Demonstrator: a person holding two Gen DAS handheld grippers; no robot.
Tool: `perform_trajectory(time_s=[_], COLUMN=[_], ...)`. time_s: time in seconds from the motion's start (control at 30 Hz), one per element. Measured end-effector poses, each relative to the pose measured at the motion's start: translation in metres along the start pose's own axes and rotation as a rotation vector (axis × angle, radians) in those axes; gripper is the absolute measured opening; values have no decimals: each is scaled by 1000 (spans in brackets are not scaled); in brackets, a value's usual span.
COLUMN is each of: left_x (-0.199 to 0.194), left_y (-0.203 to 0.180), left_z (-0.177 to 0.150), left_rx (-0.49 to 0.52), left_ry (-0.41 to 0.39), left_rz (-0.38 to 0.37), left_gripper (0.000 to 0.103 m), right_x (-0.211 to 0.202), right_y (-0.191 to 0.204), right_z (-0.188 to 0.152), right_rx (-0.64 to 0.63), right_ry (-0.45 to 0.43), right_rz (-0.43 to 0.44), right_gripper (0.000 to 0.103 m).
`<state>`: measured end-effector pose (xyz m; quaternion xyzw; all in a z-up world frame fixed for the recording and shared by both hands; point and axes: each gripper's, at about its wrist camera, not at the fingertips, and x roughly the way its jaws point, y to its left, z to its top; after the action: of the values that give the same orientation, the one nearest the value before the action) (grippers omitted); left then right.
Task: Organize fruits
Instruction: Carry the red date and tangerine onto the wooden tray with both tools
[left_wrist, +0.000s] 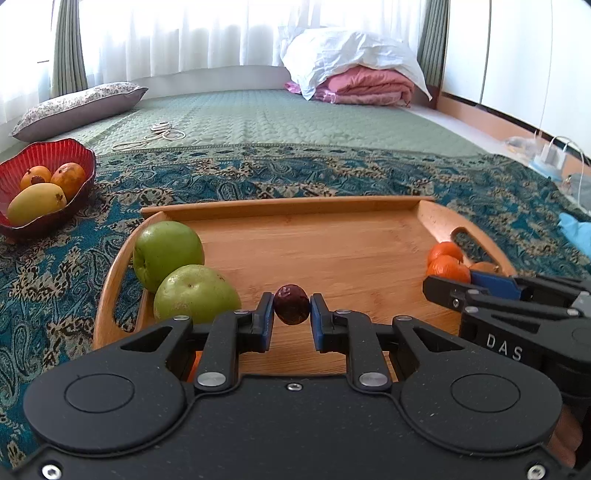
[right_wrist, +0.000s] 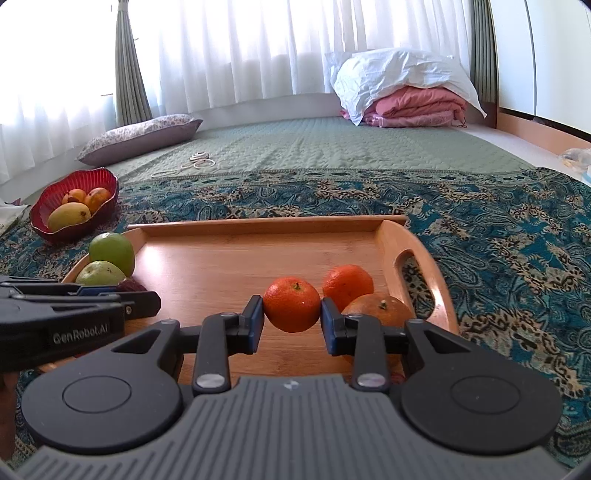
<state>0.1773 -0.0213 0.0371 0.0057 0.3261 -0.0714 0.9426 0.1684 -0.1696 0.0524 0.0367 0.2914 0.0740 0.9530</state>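
Note:
My left gripper (left_wrist: 291, 314) is shut on a small dark red fruit (left_wrist: 291, 303), held just above the wooden tray (left_wrist: 295, 206). Two green apples (left_wrist: 168, 254) sit at the tray's left end. In the right wrist view my right gripper (right_wrist: 291, 314) is shut on an orange tangerine (right_wrist: 291, 308) over the tray (right_wrist: 258, 223). Two more tangerines (right_wrist: 347, 284) lie beside it at the tray's right end. The left gripper's fingers (right_wrist: 110, 295) show at the left edge of that view with the dark fruit (right_wrist: 130, 285).
A red ribbed bowl (left_wrist: 55, 151) with a mango and two orange fruits stands left of the tray on the patterned blue cloth (left_wrist: 332, 173). Behind lie a green quilted mat, a floral pillow (left_wrist: 81, 107), folded pink bedding and white cord loops (left_wrist: 166, 131).

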Motion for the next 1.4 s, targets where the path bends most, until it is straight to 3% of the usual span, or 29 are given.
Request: perform_trajectory(time_s=[1.4], left_x=[27], left_y=[7], left_z=[-3], left_rx=[-11], left_ry=[27], left_rz=[9], left_gripper=[20], right_x=[28], right_y=[12], right_z=[-6], right_rx=[-54], right_ry=[56], right_rz=[2], right_gripper=[39])
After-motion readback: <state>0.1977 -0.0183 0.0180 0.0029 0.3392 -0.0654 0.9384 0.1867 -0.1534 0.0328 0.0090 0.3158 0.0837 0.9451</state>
